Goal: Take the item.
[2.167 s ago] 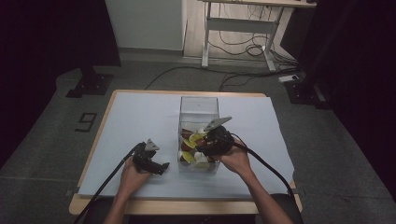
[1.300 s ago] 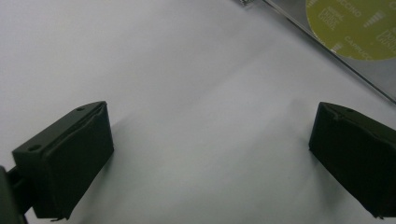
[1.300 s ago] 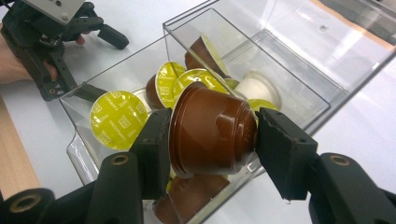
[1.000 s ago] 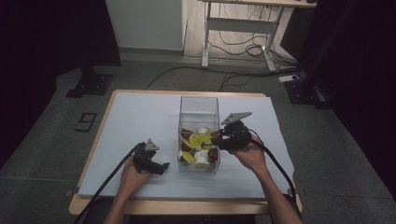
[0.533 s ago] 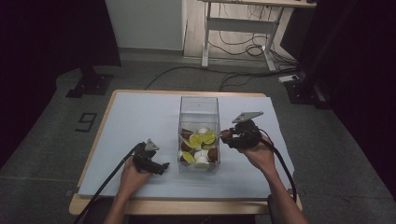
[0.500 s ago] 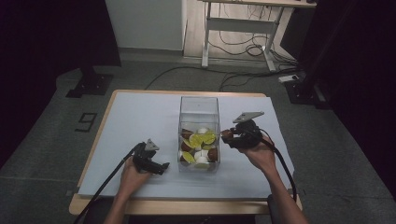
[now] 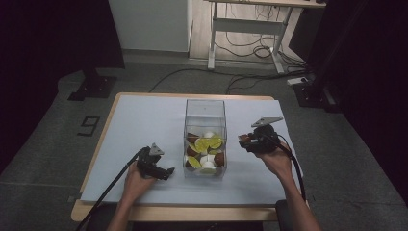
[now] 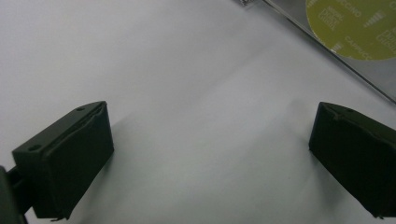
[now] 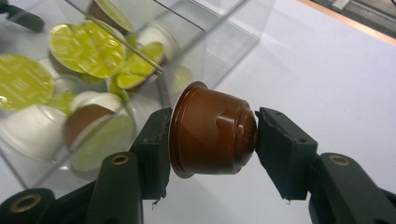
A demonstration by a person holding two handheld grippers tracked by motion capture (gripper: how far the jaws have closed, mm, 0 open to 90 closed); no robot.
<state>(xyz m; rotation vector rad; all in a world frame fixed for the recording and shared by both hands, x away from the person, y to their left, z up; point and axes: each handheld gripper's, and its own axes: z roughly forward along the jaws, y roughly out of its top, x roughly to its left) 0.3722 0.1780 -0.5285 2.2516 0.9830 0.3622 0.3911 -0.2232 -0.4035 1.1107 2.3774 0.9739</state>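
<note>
One brown capsule [image 9: 212,135] is out, pinched in the right gripper [image 7: 254,140] right of the clear box [image 7: 205,110], where many capsules remain; the left gripper [image 7: 155,166] rests spread and empty at lower left.

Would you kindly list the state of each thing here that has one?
Right tool: shut on brown capsule, held beside the box.
Left tool: open, empty, low over the table.
Clear box: open-topped, upright, holding capsules.
</note>
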